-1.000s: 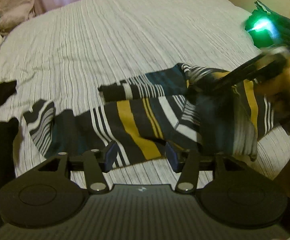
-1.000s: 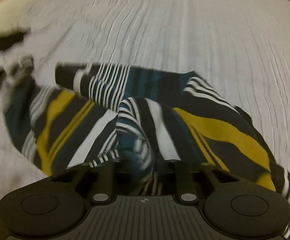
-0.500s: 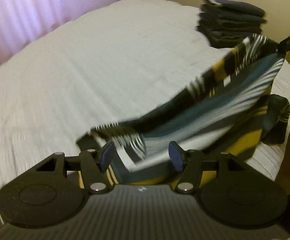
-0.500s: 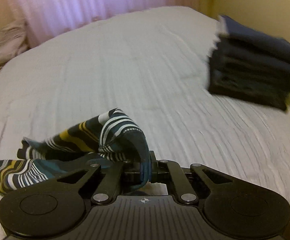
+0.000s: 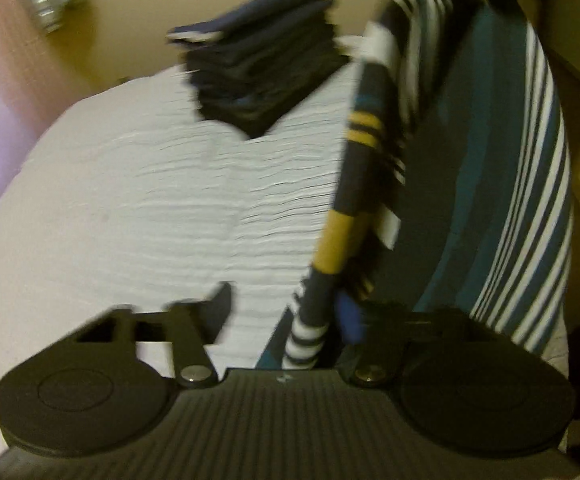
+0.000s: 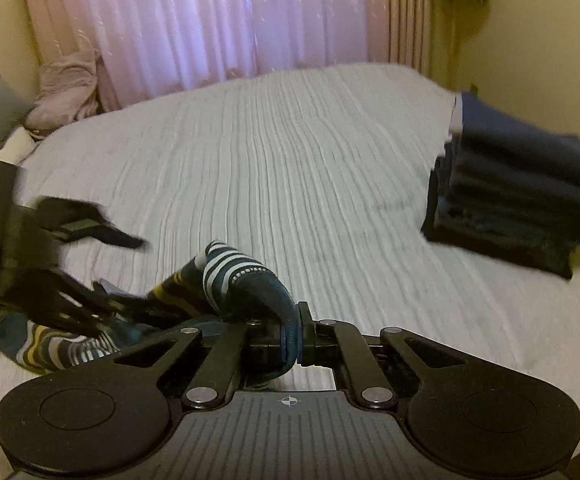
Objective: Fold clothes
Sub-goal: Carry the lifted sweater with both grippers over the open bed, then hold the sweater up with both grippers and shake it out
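Observation:
A striped garment (image 5: 482, 184) in dark navy, teal, white and mustard hangs lifted above the bed, stretched up to the top right of the left wrist view. My left gripper (image 5: 285, 320) is open; the garment's rolled edge runs down between its fingers, against the right one. My right gripper (image 6: 290, 340) is shut on a fold of the striped garment (image 6: 241, 280), and the rest trails down left onto the bed. The left gripper (image 6: 49, 280) shows blurred at the left of the right wrist view.
A stack of folded dark blue clothes (image 6: 514, 192) sits at the bed's right edge; it also shows in the left wrist view (image 5: 265, 72). The white ribbed bedspread (image 6: 290, 152) covers the bed. A pink curtain (image 6: 217, 20) and a pink bundle (image 6: 65, 88) lie at the back.
Both grippers have lifted the garment off the bed and swung right toward the folded stack. The garment now hangs stretched up instead of lying spread. Motion blur in the left view.

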### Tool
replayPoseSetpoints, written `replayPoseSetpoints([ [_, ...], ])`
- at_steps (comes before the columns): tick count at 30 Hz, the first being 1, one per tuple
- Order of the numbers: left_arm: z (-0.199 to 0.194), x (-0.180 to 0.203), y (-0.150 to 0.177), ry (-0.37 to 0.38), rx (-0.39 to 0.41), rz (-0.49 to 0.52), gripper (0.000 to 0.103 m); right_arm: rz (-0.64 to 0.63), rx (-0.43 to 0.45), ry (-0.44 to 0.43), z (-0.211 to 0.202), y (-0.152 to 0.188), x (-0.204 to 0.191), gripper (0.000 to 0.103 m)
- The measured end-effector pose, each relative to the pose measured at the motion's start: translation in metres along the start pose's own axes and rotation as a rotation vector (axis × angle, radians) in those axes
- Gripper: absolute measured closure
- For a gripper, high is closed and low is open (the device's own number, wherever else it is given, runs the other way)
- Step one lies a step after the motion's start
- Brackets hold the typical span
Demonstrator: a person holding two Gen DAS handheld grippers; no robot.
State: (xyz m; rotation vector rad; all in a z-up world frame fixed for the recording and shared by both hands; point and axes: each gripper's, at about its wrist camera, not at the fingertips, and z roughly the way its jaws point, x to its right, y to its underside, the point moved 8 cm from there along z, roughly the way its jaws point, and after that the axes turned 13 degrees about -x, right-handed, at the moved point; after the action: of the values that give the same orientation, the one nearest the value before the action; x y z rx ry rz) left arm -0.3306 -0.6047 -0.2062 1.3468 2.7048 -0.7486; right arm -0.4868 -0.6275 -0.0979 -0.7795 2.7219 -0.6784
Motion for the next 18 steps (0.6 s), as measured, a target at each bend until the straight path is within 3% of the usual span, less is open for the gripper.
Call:
replayPoseSetpoints([
  [1,-0.001,0.001,-0.005,-0.014,0.005,0.015,0.097,-0.002,0.013,0.008,-0.004,-0.002,0.001,0.1],
  [5,-0.033,-0.025,-0.015,-0.076,0.053,-0.051,0.099,-0.027,0.063,0.02,-0.021,-0.017,0.005,0.1],
  [9,-0.097,-0.08,-0.003,-0.228,0.106,-0.178,0.099,-0.115,0.144,0.002,-0.033,-0.049,-0.017,0.099],
  [13,-0.189,-0.124,0.037,-0.428,0.138,-0.272,0.099,-0.24,0.255,-0.077,-0.046,-0.089,-0.074,0.099],
  [18,-0.314,-0.142,0.098,-0.681,0.149,-0.348,0.099,-0.394,0.414,-0.232,-0.078,-0.134,-0.176,0.1],
])
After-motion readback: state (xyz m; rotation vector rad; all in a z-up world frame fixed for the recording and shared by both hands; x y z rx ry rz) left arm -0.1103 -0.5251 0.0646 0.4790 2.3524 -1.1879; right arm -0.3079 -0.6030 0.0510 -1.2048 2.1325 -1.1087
